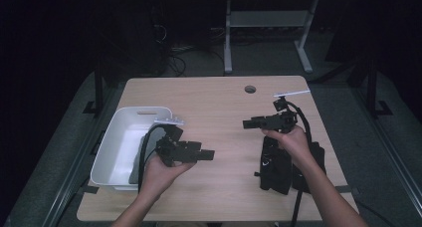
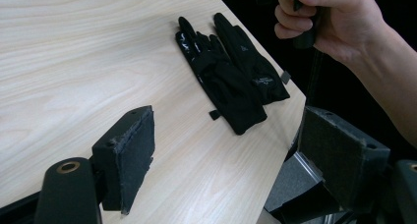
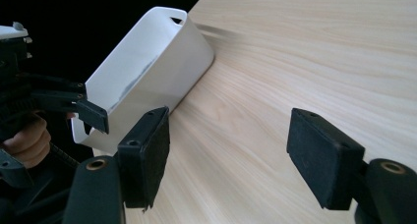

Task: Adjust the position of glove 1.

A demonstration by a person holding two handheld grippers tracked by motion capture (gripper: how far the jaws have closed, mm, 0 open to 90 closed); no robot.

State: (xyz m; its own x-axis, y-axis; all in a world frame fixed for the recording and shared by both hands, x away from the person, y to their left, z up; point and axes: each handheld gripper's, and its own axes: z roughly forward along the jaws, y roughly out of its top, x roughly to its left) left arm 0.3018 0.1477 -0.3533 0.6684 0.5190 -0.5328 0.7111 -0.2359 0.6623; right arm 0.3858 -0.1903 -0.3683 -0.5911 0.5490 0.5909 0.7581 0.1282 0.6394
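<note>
On the light wooden table top (image 1: 219,107), a pair of black fabric gloves (image 1: 278,165) is seen lying flat near the right front corner, one glove partly overlapping the other. At the left edge of the same table top, a white rectangular plastic bin (image 1: 119,137) with rounded corners is set, its long side running along the table edge; what lies inside it cannot be made out clearly in the dim high view.

The left gripper (image 1: 206,155) is held just to the right of the white bin, above the wood, with its jaws directed toward the gloves. In the left gripper view both padded jaws are shown spread wide with nothing between them, and the gloves (image 2: 231,69) are seen well beyond them, close to the table edge, fingers pointing away from the camera. The right hand (image 2: 329,22) is visible there above the gloves, wrapped round a handle.

The right gripper (image 1: 249,123) is held above the table top, just behind the gloves, and is pointed toward the white bin. In the right gripper view its two black jaws are likewise seen parted and empty over bare wood, with the white bin (image 3: 152,76) farther off and the left gripper (image 3: 91,113) in front of the bin wall. Neither gripper is in contact with the gloves or the bin.
</note>
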